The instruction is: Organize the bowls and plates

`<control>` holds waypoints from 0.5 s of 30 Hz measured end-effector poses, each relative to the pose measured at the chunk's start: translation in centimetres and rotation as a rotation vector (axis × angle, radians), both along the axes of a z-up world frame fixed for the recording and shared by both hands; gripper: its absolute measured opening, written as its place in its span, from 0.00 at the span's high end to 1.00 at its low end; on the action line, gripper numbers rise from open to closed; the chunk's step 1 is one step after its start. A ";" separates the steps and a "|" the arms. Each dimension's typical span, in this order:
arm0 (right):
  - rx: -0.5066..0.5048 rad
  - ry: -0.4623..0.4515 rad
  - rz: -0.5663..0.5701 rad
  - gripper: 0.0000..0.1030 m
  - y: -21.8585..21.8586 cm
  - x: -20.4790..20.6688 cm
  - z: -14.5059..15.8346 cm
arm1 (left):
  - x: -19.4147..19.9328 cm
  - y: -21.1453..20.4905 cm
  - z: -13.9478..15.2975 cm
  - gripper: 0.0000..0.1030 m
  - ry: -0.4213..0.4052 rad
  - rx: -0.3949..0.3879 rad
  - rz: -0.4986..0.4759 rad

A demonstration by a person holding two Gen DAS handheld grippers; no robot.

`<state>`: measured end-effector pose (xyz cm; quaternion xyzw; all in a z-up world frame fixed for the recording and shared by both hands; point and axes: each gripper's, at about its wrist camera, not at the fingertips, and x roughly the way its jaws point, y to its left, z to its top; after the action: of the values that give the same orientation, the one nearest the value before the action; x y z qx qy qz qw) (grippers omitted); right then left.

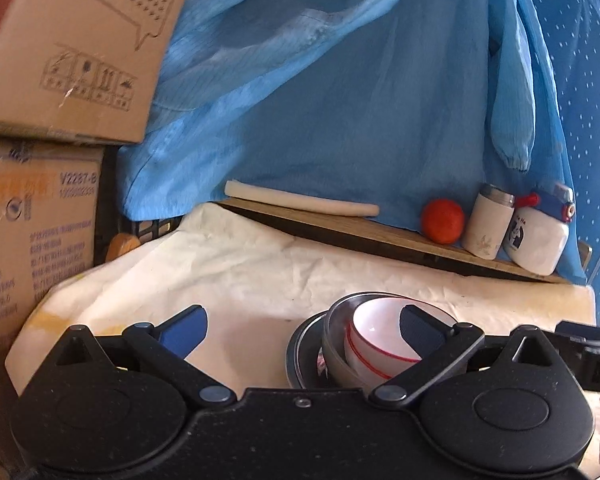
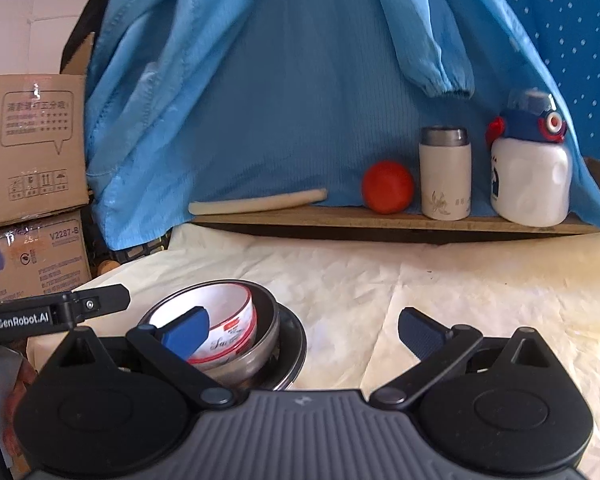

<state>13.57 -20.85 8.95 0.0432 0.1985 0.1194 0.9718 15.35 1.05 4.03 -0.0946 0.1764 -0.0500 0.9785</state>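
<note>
On the cream-covered table [image 2: 480, 304] stands one stack: a dark plate [image 2: 296, 340] at the bottom, a steel bowl [image 2: 266, 344] on it, and a white bowl with red stripes [image 2: 228, 304] nested inside. In the left wrist view the same white bowl [image 1: 376, 320], steel bowl [image 1: 338, 364] and plate [image 1: 302, 354] lie low and right of centre. My left gripper [image 1: 302, 330] is open with nothing between its fingers; its right finger stands in front of the white bowl. My right gripper [image 2: 304, 332] is open and empty too, with the stack behind its left finger.
A wooden board [image 2: 380, 218] at the back carries a pale stick [image 2: 256, 202], an orange ball [image 2: 387, 187], a white flask [image 2: 445, 172] and a white bottle with a blue cap [image 2: 530, 172]. Blue cloth [image 2: 300, 80] hangs behind it. Cardboard boxes [image 1: 60, 60] are stacked at the left.
</note>
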 end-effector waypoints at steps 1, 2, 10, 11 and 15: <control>0.001 -0.005 -0.006 0.00 0.1 -0.3 -0.2 | -0.2 0.1 -0.2 0.01 -0.003 -0.009 0.000; 0.005 -0.009 -0.014 0.00 0.2 -0.6 -0.3 | -0.5 0.3 -0.4 0.01 -0.007 -0.021 -0.001; 0.027 -0.047 -0.064 0.00 0.9 -3.5 -1.3 | -3.0 1.3 -2.2 0.01 -0.012 -0.042 0.035; 0.032 -0.055 -0.072 0.00 1.0 -3.8 -1.3 | -3.4 1.3 -2.3 0.01 -0.012 -0.039 0.036; 0.017 -0.077 -0.095 0.00 1.5 -5.1 -1.7 | -4.5 1.3 -2.9 0.01 0.001 -0.032 0.033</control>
<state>8.51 -19.38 7.28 0.0563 0.1577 0.0767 0.9829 10.90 2.35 1.16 -0.1133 0.1746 -0.0368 0.9774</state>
